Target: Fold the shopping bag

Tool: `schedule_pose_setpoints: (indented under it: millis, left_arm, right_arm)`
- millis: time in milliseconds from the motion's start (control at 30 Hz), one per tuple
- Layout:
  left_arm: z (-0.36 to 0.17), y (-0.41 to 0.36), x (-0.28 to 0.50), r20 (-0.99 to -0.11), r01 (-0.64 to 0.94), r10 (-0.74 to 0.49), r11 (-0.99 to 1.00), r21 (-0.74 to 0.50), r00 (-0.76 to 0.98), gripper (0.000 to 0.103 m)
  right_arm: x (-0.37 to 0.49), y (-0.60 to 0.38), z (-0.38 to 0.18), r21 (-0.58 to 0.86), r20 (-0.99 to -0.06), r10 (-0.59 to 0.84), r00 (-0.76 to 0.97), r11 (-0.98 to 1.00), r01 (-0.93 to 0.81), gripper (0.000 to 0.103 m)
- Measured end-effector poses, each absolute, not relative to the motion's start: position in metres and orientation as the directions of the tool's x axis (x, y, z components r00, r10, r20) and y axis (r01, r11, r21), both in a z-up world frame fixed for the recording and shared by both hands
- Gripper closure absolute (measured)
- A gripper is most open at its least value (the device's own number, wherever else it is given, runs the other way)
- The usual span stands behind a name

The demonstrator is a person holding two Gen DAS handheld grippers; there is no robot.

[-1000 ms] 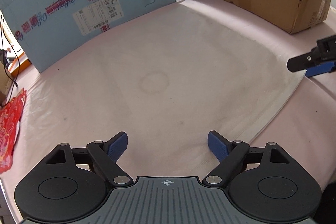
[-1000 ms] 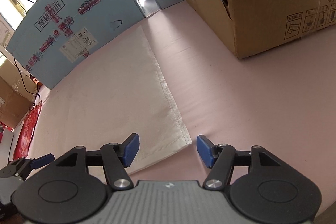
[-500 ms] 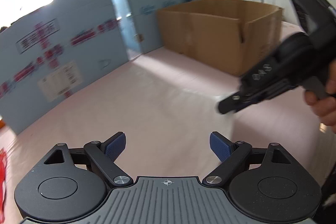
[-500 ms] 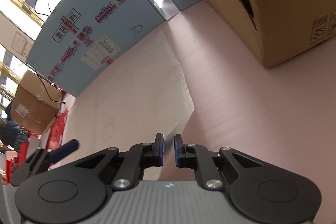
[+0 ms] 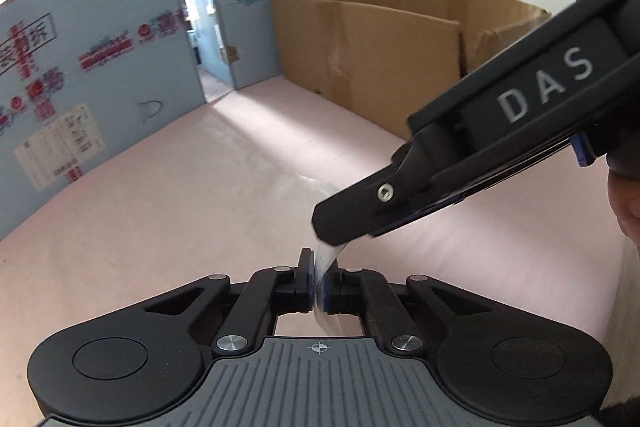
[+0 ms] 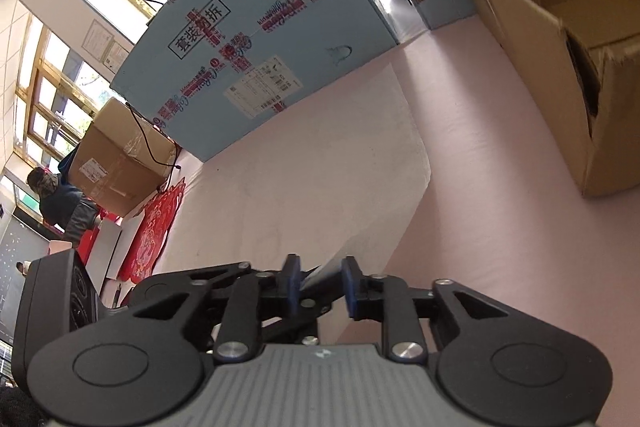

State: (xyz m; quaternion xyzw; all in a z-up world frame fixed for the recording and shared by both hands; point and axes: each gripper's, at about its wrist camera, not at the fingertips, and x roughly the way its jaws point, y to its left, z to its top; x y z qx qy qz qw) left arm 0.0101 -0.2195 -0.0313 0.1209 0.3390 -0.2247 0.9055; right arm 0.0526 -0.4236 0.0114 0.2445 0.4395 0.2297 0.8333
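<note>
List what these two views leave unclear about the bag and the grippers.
- Left wrist view: the left gripper is shut on a strip of bag; the right gripper covers where it leads.
- Right wrist view: the right gripper's jaws have just been opening; the left gripper below fills the gap, so bag between them cannot be told.
- Left wrist view: the bag's outline is washed out.

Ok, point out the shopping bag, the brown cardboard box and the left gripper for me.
shopping bag (image 6: 320, 163): right wrist view, flat white panel.
brown cardboard box (image 5: 380, 63): left wrist view, front wall.
left gripper (image 5: 317, 285): left wrist view, between closed fingertips.
</note>
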Motion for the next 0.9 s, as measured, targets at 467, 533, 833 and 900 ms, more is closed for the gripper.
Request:
schedule_pose_setpoints:
  millis: [467, 533, 833, 900]
  left_arm:
    - [-0.013, -0.129, -0.038, -0.657, 0.042, -0.077, 0.997, -0.069, 0.750, 0.103]
    - [-0.014, -0.118, -0.045, -0.677, -0.014, -0.032, 0.998, -0.062, 0.735, 0.103]
    - [-0.032, -0.090, -0.049, -0.750, -0.176, 0.111, 0.984, -0.008, 0.652, 0.101]
    - [-0.033, -0.088, -0.051, -0.761, -0.183, 0.129, 0.983, 0.013, 0.636, 0.101]
  right_arm:
    - [0.123, -0.378, -0.017, 0.517, -0.671, 0.571, 0.472, 0.818, -0.254, 0.050]
    - [0.128, -0.366, -0.019, 0.491, -0.676, 0.570, 0.467, 0.821, -0.291, 0.050]
    - [0.163, -0.308, -0.029, 0.410, -0.696, 0.577, 0.426, 0.807, -0.425, 0.050]
    - [0.167, -0.299, -0.030, 0.417, -0.687, 0.591, 0.422, 0.797, -0.438, 0.048]
